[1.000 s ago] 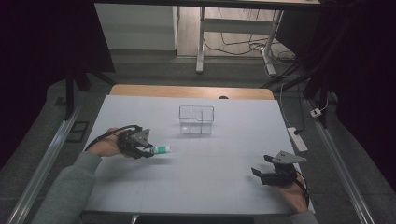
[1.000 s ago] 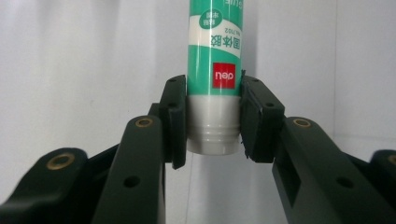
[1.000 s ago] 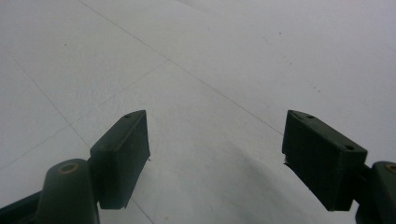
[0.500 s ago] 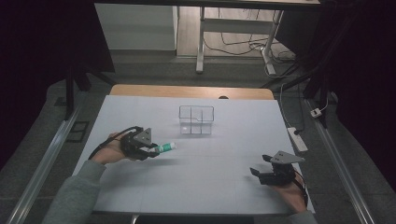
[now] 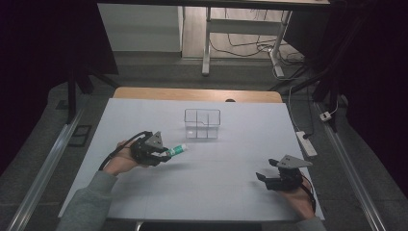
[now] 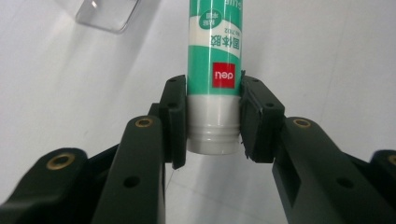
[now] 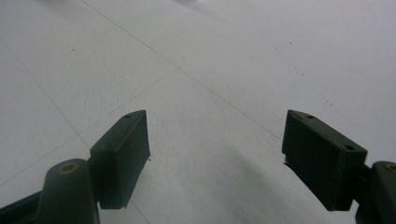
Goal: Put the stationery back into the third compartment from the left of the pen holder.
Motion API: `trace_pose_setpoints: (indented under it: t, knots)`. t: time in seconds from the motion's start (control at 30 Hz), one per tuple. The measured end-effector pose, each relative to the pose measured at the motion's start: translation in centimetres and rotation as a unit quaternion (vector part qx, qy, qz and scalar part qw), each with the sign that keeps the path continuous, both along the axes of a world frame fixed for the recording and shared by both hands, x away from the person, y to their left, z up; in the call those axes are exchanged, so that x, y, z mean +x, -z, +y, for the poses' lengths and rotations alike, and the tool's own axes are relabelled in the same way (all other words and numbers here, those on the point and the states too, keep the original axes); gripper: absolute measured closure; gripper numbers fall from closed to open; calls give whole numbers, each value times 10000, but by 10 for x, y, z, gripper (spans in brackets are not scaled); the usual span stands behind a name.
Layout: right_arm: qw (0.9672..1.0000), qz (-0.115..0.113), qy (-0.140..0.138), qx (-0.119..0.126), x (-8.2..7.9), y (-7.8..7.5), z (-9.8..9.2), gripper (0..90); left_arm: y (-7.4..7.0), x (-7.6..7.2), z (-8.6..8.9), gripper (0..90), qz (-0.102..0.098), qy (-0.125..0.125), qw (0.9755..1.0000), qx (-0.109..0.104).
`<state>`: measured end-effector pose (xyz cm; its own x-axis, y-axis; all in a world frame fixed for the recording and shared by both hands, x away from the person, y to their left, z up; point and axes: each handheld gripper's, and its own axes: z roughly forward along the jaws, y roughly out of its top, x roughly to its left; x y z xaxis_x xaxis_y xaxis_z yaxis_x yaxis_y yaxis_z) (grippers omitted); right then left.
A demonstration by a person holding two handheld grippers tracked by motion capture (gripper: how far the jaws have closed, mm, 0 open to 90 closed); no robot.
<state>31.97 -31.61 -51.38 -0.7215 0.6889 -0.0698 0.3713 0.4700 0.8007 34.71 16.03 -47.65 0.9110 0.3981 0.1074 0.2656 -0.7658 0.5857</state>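
At the left of the high view we have our left claw [image 5: 161, 155] clamped on a green-and-white glue stick [image 5: 178, 150], which lies nearly level above the white tabletop [image 5: 202, 192] and points toward frame centre. In the left gripper view the pads [image 6: 173, 122] pinch the glue stick [image 6: 215, 70] low down, at the grey band near its end, with most of its length reaching out beyond them. We judge that as the weak spot: held so near one end, the smooth round tube could pivot or slide out if we swing it fast. Just above centre stands a clear divided organizer box [image 5: 202, 123], near the stick's free end; a tilted tube could catch a wall or divider and push the light box. At the lower right, our right claw [image 5: 269, 178] rests open with nothing between its jaws.
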Motion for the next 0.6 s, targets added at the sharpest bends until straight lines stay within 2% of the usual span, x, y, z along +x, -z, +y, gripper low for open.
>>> trace_pose_setpoints:
  t: [0.23, 0.6]
  knots:
    - [10000, -19, -6, -22, 0, 0, 2, 225, 0, -3, -13, 645, -26, 99, 9999, 34]
    - [9999, -34, -110, 109, 0, -2, 6, 225, 3, -1, -33, 645, 41, 54, 10000, -70]
